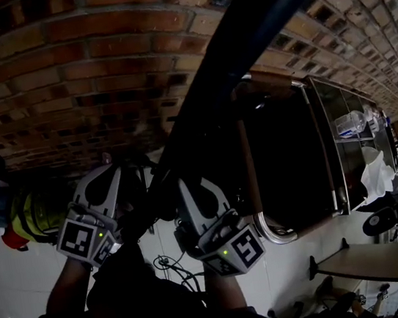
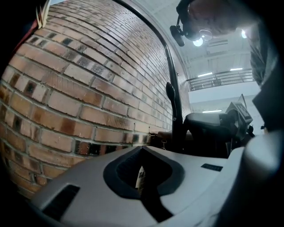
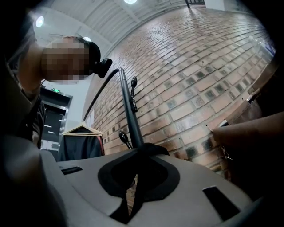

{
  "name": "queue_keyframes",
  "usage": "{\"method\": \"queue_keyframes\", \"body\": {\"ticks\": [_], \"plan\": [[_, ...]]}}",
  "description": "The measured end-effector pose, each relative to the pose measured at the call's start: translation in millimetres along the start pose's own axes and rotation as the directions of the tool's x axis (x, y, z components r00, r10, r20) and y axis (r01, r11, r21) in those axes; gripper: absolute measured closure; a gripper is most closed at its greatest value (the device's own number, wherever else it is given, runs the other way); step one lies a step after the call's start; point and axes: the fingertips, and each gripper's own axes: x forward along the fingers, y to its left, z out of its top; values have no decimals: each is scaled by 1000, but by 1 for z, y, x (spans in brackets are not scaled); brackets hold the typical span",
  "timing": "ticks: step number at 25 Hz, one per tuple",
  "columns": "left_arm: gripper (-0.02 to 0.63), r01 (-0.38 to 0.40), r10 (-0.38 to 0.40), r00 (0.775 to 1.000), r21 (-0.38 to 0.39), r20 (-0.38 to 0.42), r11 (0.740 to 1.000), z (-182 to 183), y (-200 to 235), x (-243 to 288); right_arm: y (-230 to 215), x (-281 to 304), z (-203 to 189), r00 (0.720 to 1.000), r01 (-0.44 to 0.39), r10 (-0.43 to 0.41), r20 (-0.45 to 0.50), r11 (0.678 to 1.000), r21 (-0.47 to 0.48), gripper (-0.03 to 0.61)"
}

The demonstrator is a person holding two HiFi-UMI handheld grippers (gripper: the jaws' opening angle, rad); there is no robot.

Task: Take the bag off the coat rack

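Note:
The head view is dark. The coat rack's black pole (image 1: 241,44) runs aslant from upper right down to the middle, in front of a brick wall. Both grippers are raised at its lower end. My right gripper (image 1: 186,184) is shut on a black strap (image 3: 153,150) that comes out over its tips, close to the pole (image 3: 131,111) and its hooks. My left gripper (image 1: 114,173) is beside it on the left, jaws together (image 2: 142,150); whether they pinch anything I cannot tell. The bag's body is lost in the dark mass between and below the grippers.
A dark cabinet with a brown edge (image 1: 289,163) stands right of the pole. A dark garment on a wooden hanger (image 3: 82,144) hangs left of the pole. A yellow-green thing (image 1: 33,213) lies at far left. A person's head shows in both gripper views.

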Motion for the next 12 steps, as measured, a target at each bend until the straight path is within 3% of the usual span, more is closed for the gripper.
{"method": "queue_keyframes", "body": {"ticks": [5, 12], "plan": [[595, 12, -12, 1000, -2, 0, 1000, 6, -8, -2, -14, -20, 36, 995, 62, -59, 86, 998, -26, 551], [597, 38, -38, 999, 13, 29, 999, 22, -29, -11, 16, -40, 53, 997, 35, -28, 66, 995, -98, 551]]}}
